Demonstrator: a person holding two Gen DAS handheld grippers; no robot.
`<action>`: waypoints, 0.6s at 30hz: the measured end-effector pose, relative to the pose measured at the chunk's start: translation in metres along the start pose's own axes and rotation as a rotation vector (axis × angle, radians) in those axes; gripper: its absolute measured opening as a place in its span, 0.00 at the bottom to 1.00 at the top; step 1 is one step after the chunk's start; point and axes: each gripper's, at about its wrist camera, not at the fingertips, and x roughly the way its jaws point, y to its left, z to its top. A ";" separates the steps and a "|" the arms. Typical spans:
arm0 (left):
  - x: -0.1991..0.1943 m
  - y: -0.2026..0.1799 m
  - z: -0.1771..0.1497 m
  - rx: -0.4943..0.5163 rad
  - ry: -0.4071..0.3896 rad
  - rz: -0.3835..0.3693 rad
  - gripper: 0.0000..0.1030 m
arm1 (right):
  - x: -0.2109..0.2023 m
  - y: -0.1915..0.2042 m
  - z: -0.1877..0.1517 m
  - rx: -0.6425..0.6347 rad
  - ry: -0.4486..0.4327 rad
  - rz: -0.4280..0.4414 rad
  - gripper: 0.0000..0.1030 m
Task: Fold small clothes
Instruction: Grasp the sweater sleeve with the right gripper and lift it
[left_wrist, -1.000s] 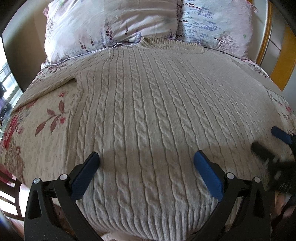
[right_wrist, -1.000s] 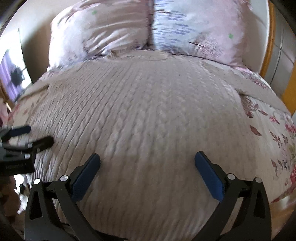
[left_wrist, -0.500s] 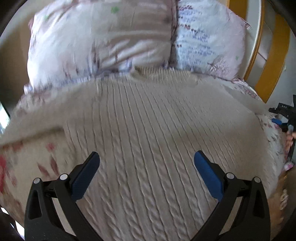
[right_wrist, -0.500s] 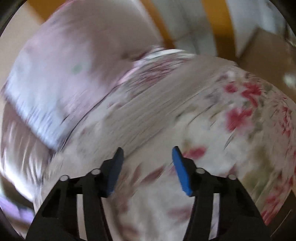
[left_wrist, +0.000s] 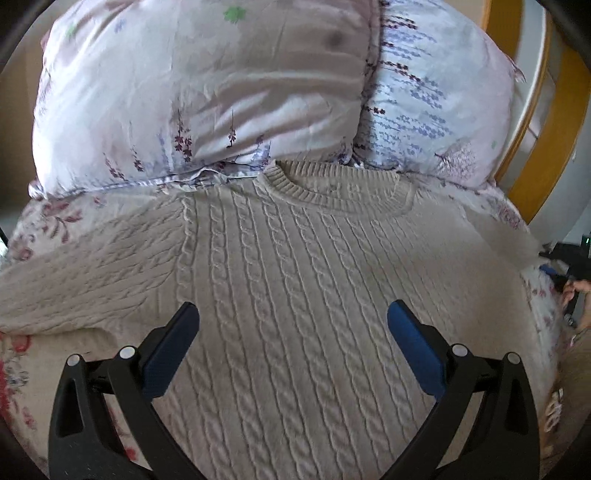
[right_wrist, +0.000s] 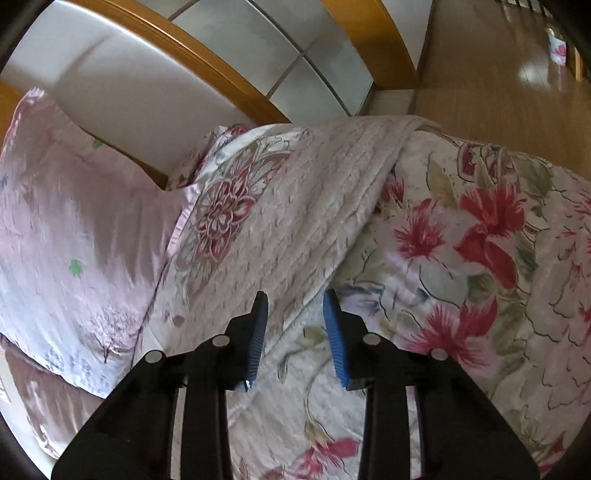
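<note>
A cream cable-knit sweater (left_wrist: 295, 280) lies flat on the bed, collar toward the pillows, sleeves spread sideways. My left gripper (left_wrist: 293, 317) hovers wide open and empty over the sweater's chest. In the right wrist view the sweater's right sleeve (right_wrist: 317, 206) runs away across the floral bedspread. My right gripper (right_wrist: 295, 314) is half open, its blue pads on either side of the sleeve's near edge, not clamped on it. The right gripper also shows at the far right edge of the left wrist view (left_wrist: 569, 258).
Two floral pillows (left_wrist: 207, 96) lean at the bed's head against a padded headboard with a wooden frame (right_wrist: 155, 37). The floral bedspread (right_wrist: 480, 258) covers the bed. Wooden floor (right_wrist: 498, 74) lies beyond the bed's right edge.
My left gripper moved forward from the hem toward the collar. My right gripper swung right off the sweater's body to the right sleeve and narrowed its jaws.
</note>
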 end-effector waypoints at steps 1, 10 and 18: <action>0.003 0.002 0.002 -0.009 -0.003 -0.006 0.98 | 0.002 0.002 0.001 -0.003 -0.003 -0.004 0.28; 0.020 0.013 0.019 -0.048 -0.011 -0.091 0.98 | 0.006 0.004 0.004 -0.034 -0.044 -0.034 0.09; 0.033 0.022 0.022 -0.100 -0.009 -0.157 0.98 | -0.031 0.069 -0.015 -0.267 -0.166 0.037 0.08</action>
